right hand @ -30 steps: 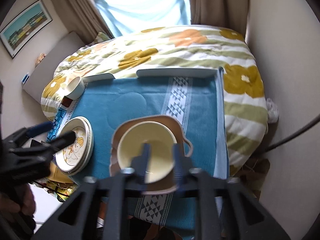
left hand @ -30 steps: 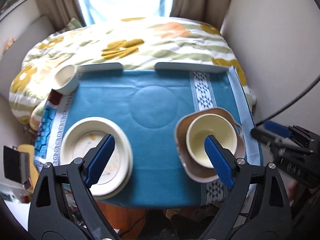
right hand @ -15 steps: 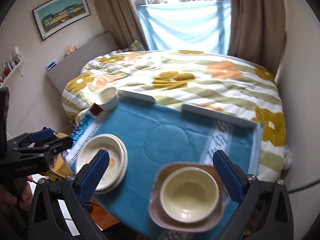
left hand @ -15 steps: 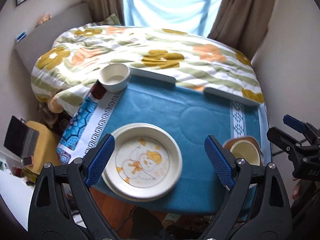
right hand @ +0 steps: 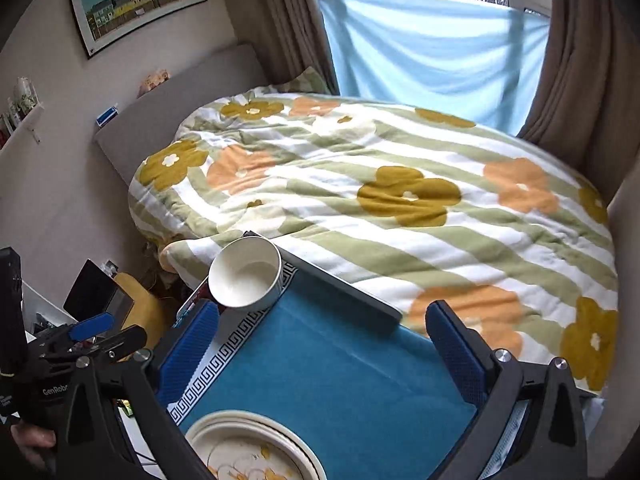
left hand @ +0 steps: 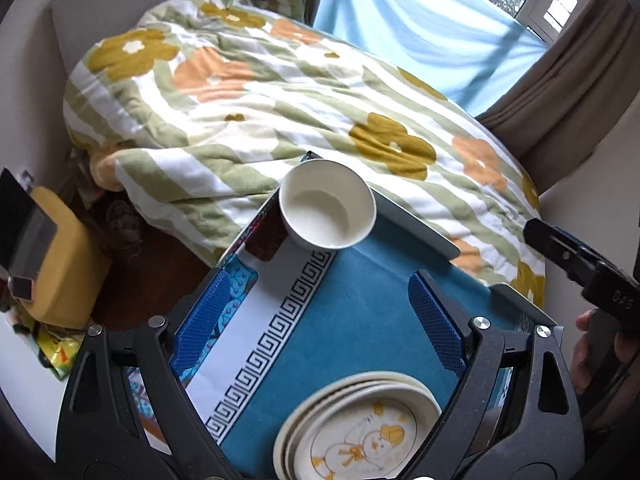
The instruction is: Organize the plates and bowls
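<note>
Left gripper (left hand: pixel 320 312) level over counter (left hand: pixel 360 320), fingers spread, empty. Bowl (left hand: pixel 327 204) ahead between fingers at far corner; plates (left hand: pixel 360 432) stacked below near fingers. Right gripper (right hand: pixel 320 352) fingers spread, empty, bowl (right hand: pixel 245 272) just past left finger (right hand: pixel 188 354).

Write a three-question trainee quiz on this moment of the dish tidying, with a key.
1. True or false: the left tongs are shut on the white bowl.
2. Where does the white bowl stand? A) on the stack of plates B) at the far corner of the blue cloth, beside the floral duvet C) on the floor
3. Fill in: the top plate shows a printed ___.

Key: 1 false, both tongs are open and empty, the right tongs too; 2 B; 3 snowman.
</note>
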The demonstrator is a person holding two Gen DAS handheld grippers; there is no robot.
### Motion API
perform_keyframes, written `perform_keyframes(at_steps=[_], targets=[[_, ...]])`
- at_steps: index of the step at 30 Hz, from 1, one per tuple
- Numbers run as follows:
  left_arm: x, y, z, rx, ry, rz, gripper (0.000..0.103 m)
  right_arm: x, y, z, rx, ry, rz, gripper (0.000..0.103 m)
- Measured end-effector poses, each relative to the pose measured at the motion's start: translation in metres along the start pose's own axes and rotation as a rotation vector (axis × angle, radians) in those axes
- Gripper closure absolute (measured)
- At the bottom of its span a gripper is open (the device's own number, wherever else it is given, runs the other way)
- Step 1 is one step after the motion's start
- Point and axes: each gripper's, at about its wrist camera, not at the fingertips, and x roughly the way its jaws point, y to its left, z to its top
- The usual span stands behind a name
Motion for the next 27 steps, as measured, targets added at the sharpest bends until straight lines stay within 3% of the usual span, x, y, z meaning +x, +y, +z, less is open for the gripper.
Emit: perform_keyframes(at_steps=[1,3,4,5,8,15,17,22,27], targets=[[0.015,0.006,0.007,-0.012,0.019,-0.009,0.018,0.021,0.003,0.005,0.007,0.029,0.017,0.001],[0.047,0.018,0.019,-0.043,0.071,-0.039,0.028,0.068,0.01,0.01,0.014,0.11,0.054,0.016],[0.063,0.022,0.023,-0.054,0.096,-0.055,0.036,0.086,0.014,0.01,0.013,0.143,0.065,0.032],[0.078,0.025,0.027,-0.061,0.12,-0.067,0.039,0.103,0.016,0.009,0.015,0.176,0.075,0.039],[0.114,0.03,0.032,-0.069,0.183,-0.095,0.056,0.141,0.019,0.003,0.027,0.247,0.086,0.047],[0.157,0.035,0.04,-0.088,0.23,-0.109,0.064,0.183,0.024,0.011,0.039,0.307,0.125,0.056],[0.164,0.037,0.04,-0.09,0.233,-0.094,0.066,0.189,0.026,0.011,0.033,0.313,0.127,0.067],[0.173,0.045,0.04,-0.094,0.227,-0.051,0.084,0.2,0.029,0.011,0.035,0.321,0.157,0.089],[0.175,0.04,0.042,-0.061,0.219,-0.024,0.085,0.199,0.032,0.011,0.013,0.309,0.147,0.089]])
